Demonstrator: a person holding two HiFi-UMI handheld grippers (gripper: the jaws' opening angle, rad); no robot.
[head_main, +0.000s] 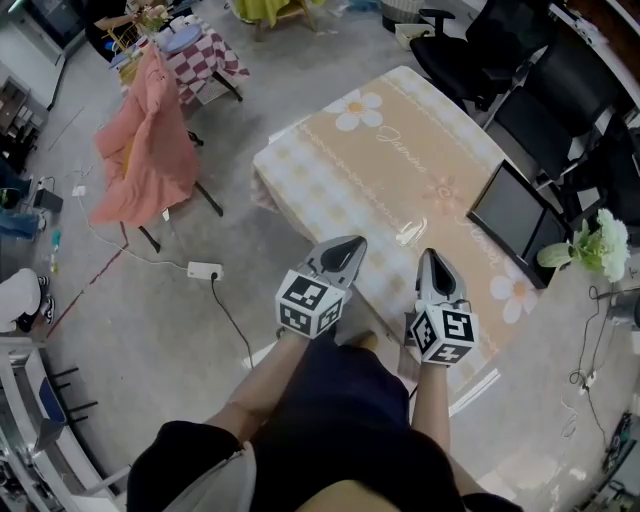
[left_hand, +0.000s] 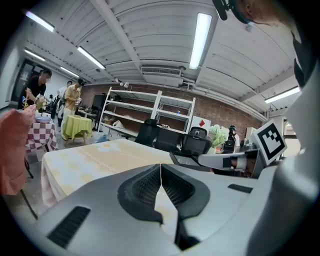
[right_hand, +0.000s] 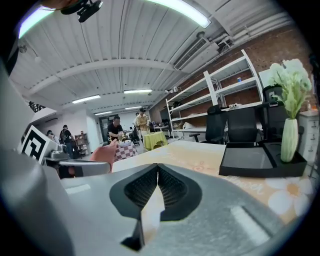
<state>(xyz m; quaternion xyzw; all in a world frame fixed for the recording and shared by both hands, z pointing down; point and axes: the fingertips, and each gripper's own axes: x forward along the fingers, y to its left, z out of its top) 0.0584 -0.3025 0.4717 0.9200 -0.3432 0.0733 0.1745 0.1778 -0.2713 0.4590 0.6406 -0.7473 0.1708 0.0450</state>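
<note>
My left gripper (head_main: 351, 243) and right gripper (head_main: 428, 257) hang side by side over the near edge of a table (head_main: 400, 150) with a beige flowered cloth. Both are shut and hold nothing. In the left gripper view the ribbed pads meet at the tips (left_hand: 161, 167), with the tabletop (left_hand: 100, 155) beyond. The right gripper view shows the same closed tips (right_hand: 158, 167). A small clear object (head_main: 410, 232) lies on the cloth just ahead of the two grippers. A black tray (head_main: 512, 215) sits at the table's right end, close to the right gripper.
A vase of white flowers (head_main: 600, 245) stands by the tray. Black office chairs (head_main: 540, 90) line the far side. On the floor to the left are a chair draped in pink cloth (head_main: 145, 150), a power strip (head_main: 204, 269) and a checked table (head_main: 200, 55). People stand far off (left_hand: 37, 90).
</note>
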